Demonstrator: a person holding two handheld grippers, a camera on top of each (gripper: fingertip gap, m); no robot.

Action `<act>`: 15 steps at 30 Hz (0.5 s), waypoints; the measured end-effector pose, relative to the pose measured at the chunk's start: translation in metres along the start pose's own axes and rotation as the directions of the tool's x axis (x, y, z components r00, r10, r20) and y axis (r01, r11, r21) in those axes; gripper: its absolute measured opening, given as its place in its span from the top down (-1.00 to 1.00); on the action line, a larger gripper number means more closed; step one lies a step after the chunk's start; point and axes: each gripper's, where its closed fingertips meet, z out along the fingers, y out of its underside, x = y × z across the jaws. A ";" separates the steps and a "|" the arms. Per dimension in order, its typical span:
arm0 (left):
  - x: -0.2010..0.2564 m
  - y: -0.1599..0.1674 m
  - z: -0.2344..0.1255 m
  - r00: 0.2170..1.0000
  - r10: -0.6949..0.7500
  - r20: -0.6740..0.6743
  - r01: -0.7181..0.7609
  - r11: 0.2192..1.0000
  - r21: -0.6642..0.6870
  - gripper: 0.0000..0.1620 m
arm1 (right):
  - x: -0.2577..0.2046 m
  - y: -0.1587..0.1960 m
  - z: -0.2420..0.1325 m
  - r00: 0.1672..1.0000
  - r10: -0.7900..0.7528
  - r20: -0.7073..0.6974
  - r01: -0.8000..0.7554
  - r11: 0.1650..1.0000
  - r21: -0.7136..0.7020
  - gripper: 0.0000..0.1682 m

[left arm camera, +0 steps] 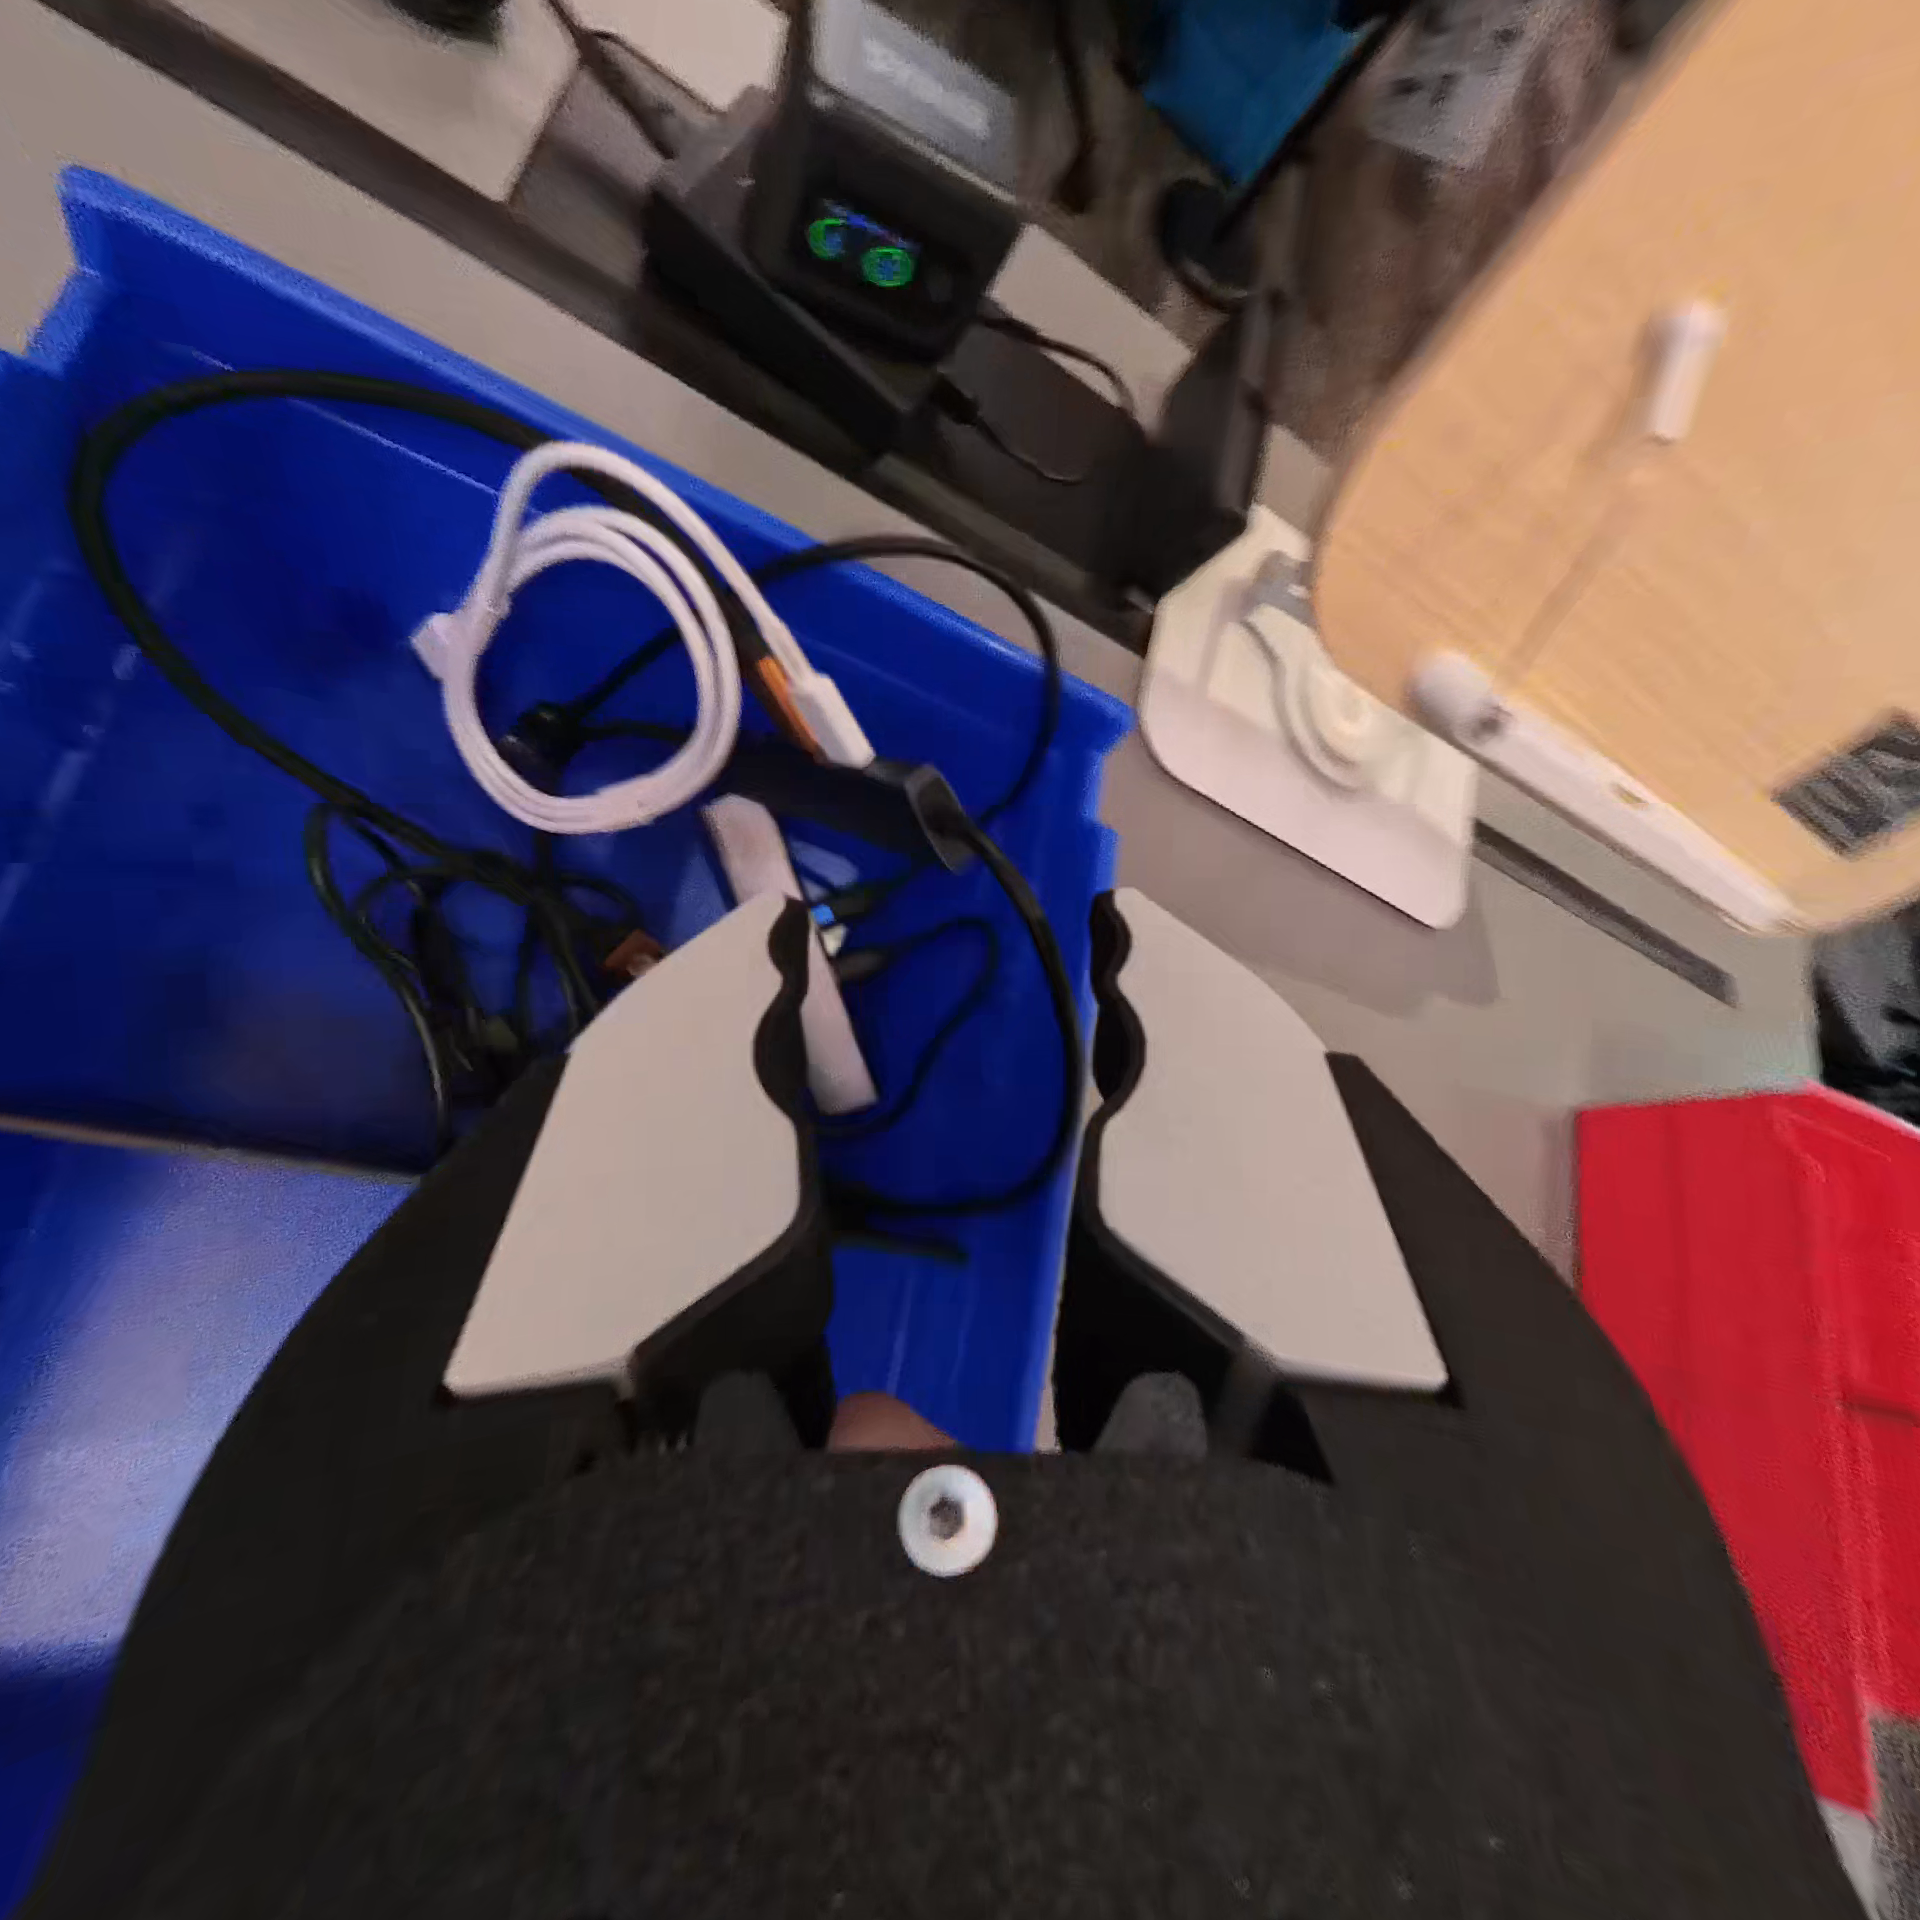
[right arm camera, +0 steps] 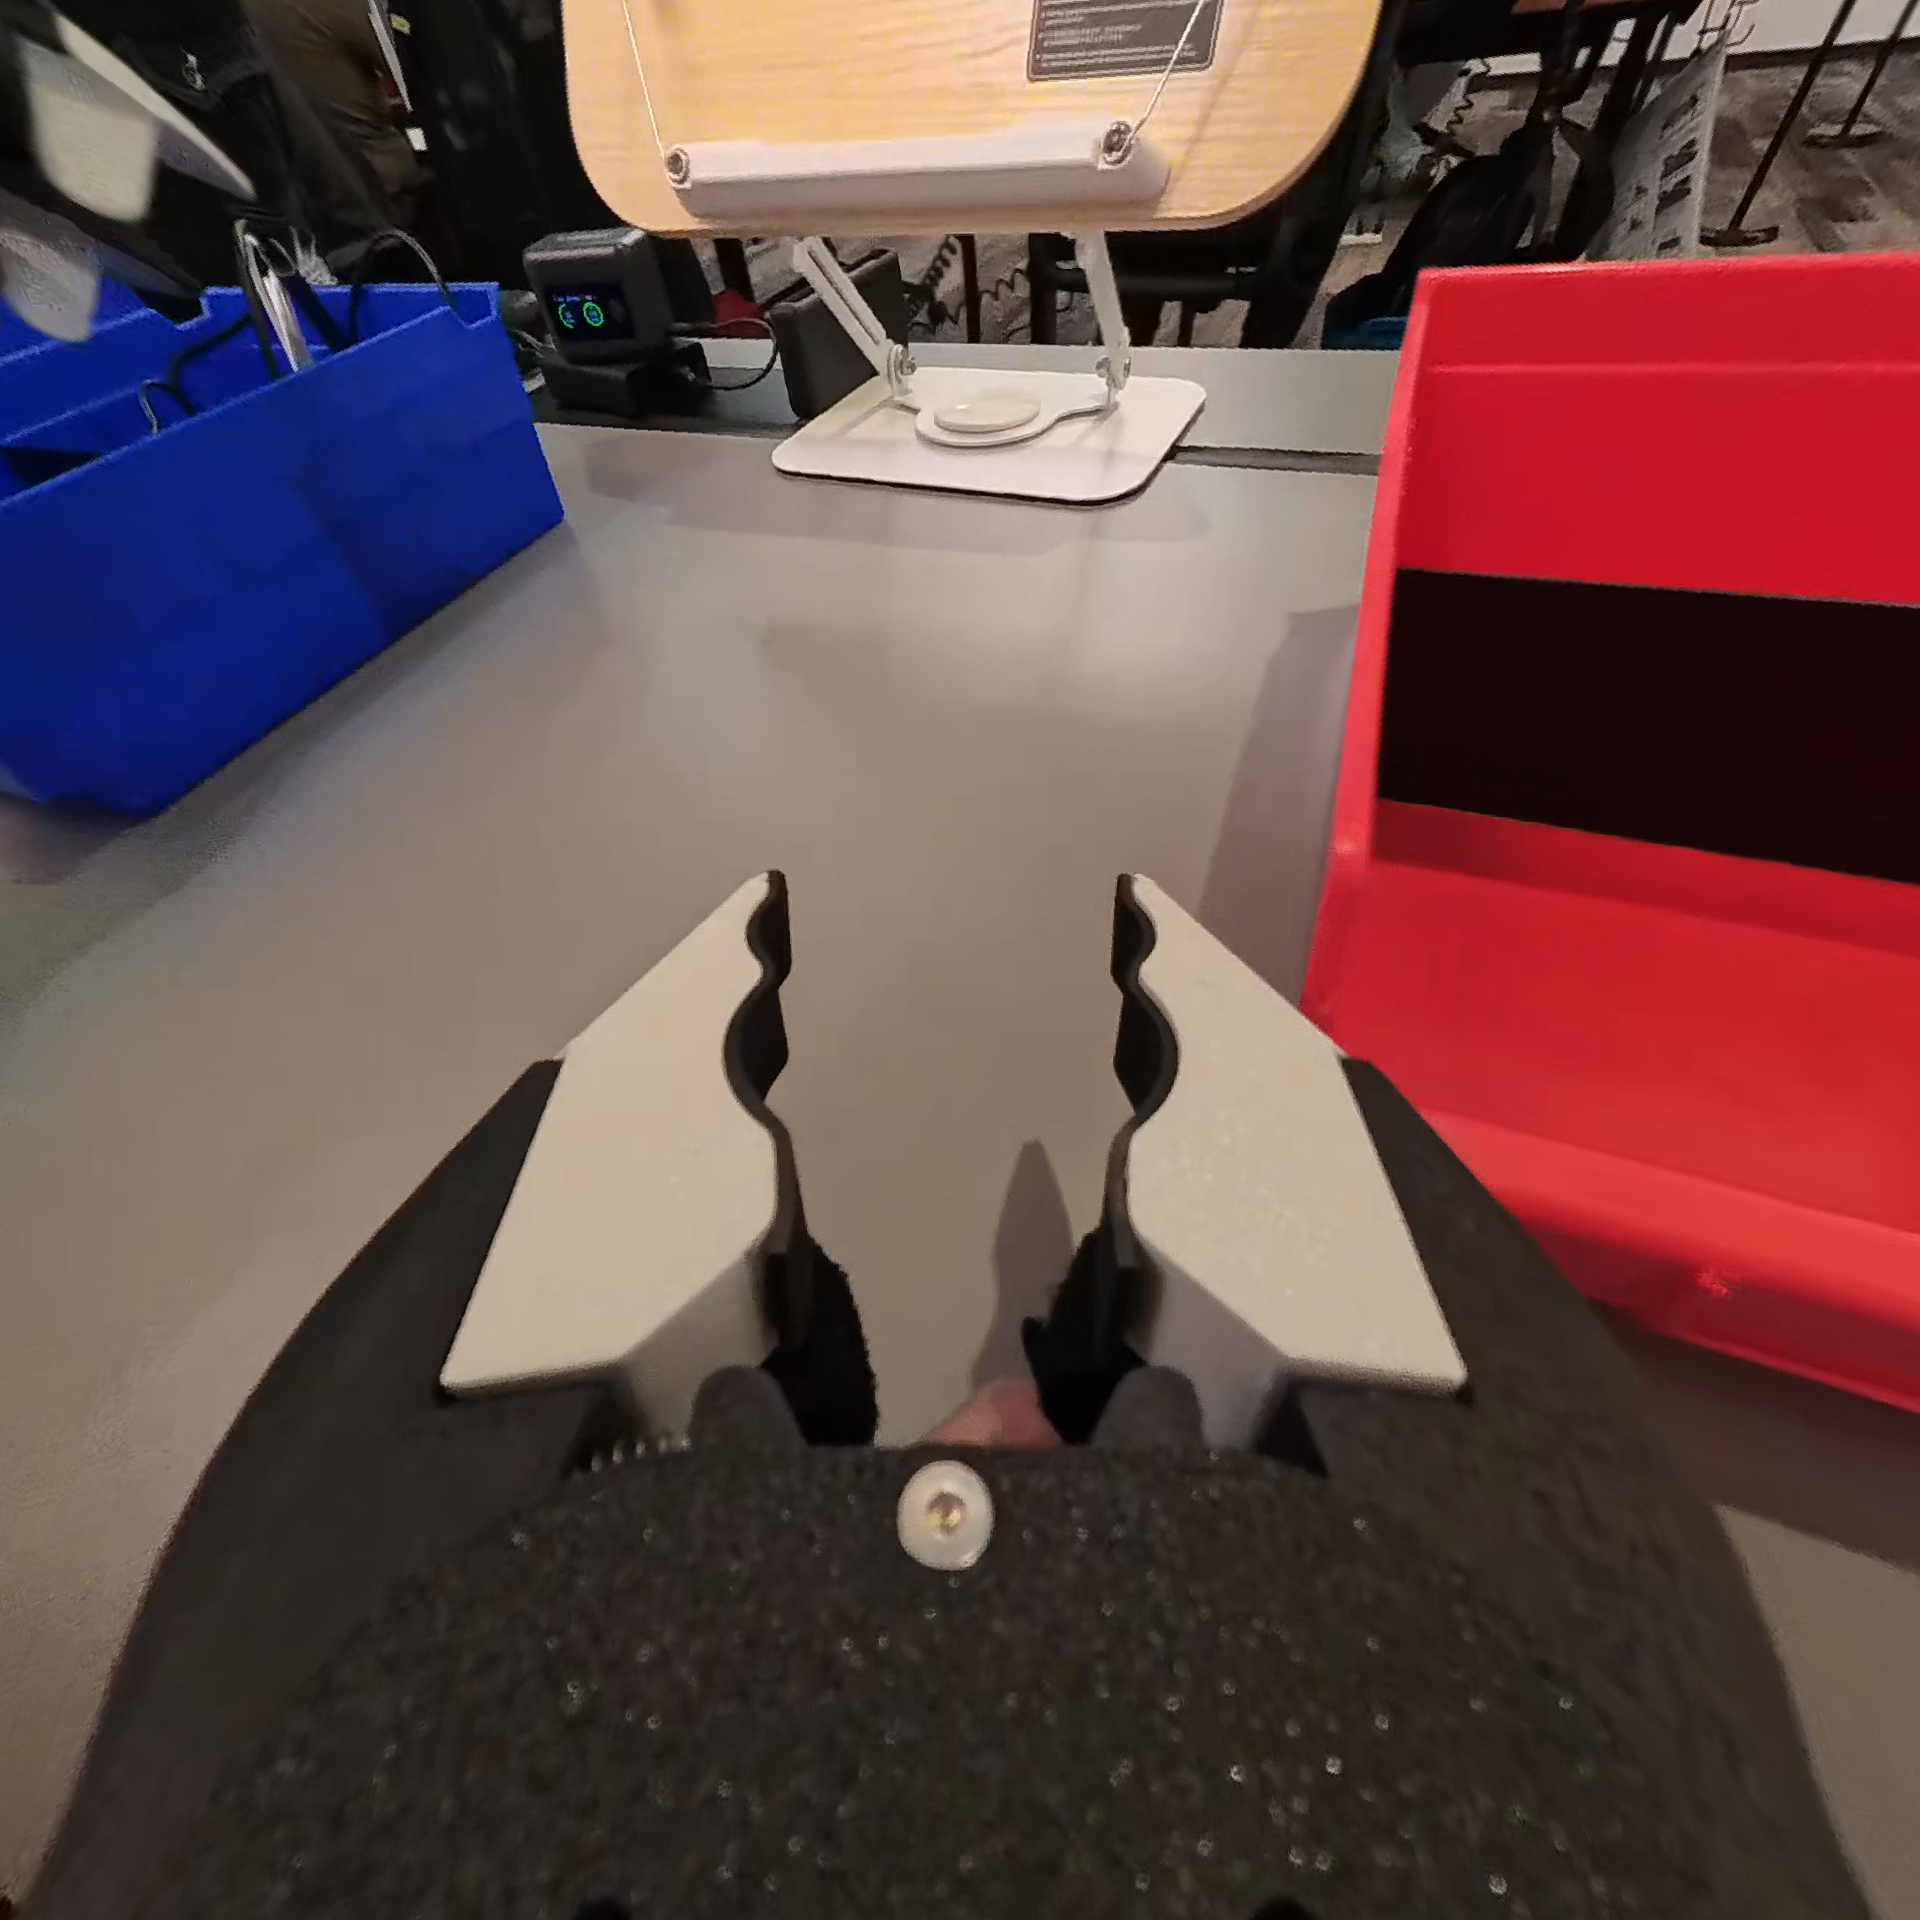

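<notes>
My left gripper point(left arm camera: 948, 920) is open and hangs over a blue bin point(left arm camera: 260, 831) that holds a tangle of cables. A coiled white cable point(left arm camera: 613, 665) lies on top, with black cables point(left arm camera: 1029, 935) looping around it. A white plug end point(left arm camera: 821, 997) shows between the jaws, by the left finger; I cannot tell whether it touches. My right gripper point(right arm camera: 951, 904) is open and empty, low over the grey table point(right arm camera: 727, 727). The blue bin point(right arm camera: 260, 582) stands to its left, a red bin point(right arm camera: 1621, 935) close on its right. The left gripper point(right arm camera: 73, 177) shows blurred above the blue bin.
A wooden board on a white folding stand point(right arm camera: 987, 431) stands at the table's far edge, also in the left wrist view point(left arm camera: 1662, 468). A small black device with green lit rings point(right arm camera: 587, 312) sits beside it. The red bin's corner point(left arm camera: 1745, 1351) is at the right. The tips of one gripper are about 45 cm away from the tips of the other.
</notes>
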 end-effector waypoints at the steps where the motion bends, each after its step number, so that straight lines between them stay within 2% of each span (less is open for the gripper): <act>1: -0.004 -0.002 0.011 1.000 -0.011 0.027 0.011 1.000 -0.021 0.35 | 0.002 0.001 -0.001 1.000 0.003 0.002 -0.003 1.000 -0.002 0.27; 3: -0.009 -0.003 0.027 0.998 -0.005 0.056 0.010 0.996 -0.084 0.28 | 0.004 0.002 -0.003 1.000 0.013 0.010 -0.012 1.000 -0.004 0.27; 6: -0.014 -0.003 0.040 0.997 0.003 0.074 0.009 0.986 -0.168 0.30 | 0.003 0.006 -0.006 0.999 0.038 0.034 -0.038 0.999 -0.010 0.27; 8: -0.017 0.001 0.043 0.995 0.020 0.094 0.001 0.976 -0.217 0.60 | 0.002 0.006 -0.008 0.998 0.046 0.044 -0.046 0.999 -0.008 0.27; 10: -0.018 0.003 0.039 0.995 0.047 0.082 -0.028 0.974 -0.226 0.66 | 0.001 0.005 -0.010 0.998 0.048 0.050 -0.047 0.999 -0.004 0.27; 12: -0.019 0.007 0.028 0.993 0.103 0.048 -0.091 0.973 -0.213 0.79 | 0.000 0.006 -0.011 0.997 0.049 0.056 -0.049 0.999 -0.003 0.27; 15: -0.020 0.010 0.010 0.988 0.150 -0.028 -0.153 0.978 -0.143 0.83 | 0.000 0.006 -0.012 0.997 0.044 0.057 -0.043 0.999 -0.003 0.27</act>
